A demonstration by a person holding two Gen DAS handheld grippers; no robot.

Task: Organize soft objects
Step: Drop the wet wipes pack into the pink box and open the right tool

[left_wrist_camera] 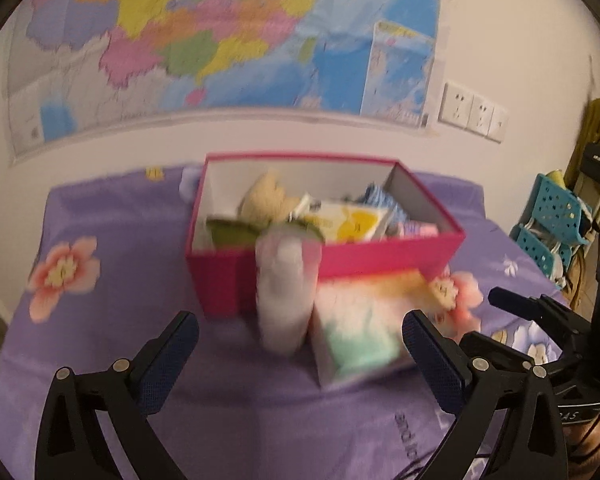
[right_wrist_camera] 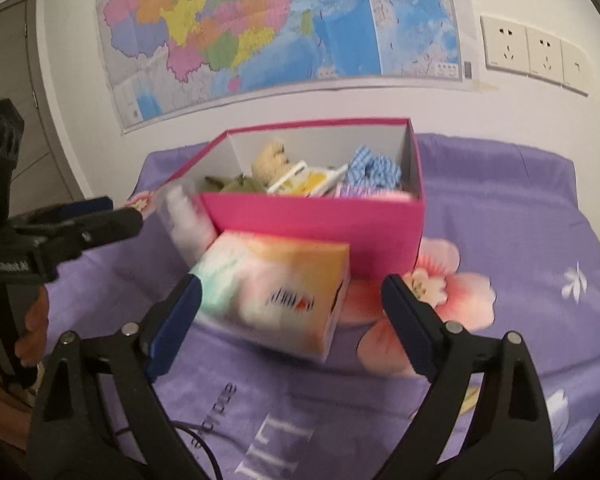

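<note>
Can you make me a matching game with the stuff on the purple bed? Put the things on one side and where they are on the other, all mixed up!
Things:
1. teddy bear
2. tissue box
3. white pack
4. map

Places:
A. on the wall
B. inside the pink box
C. lying on the sheet in front of the pink box
D. standing against the pink box's front

Pairs: 1-B, 2-C, 3-D, 4-A

Motion-blurred white pack (left_wrist_camera: 286,292) beside tissue box (left_wrist_camera: 359,320)
</note>
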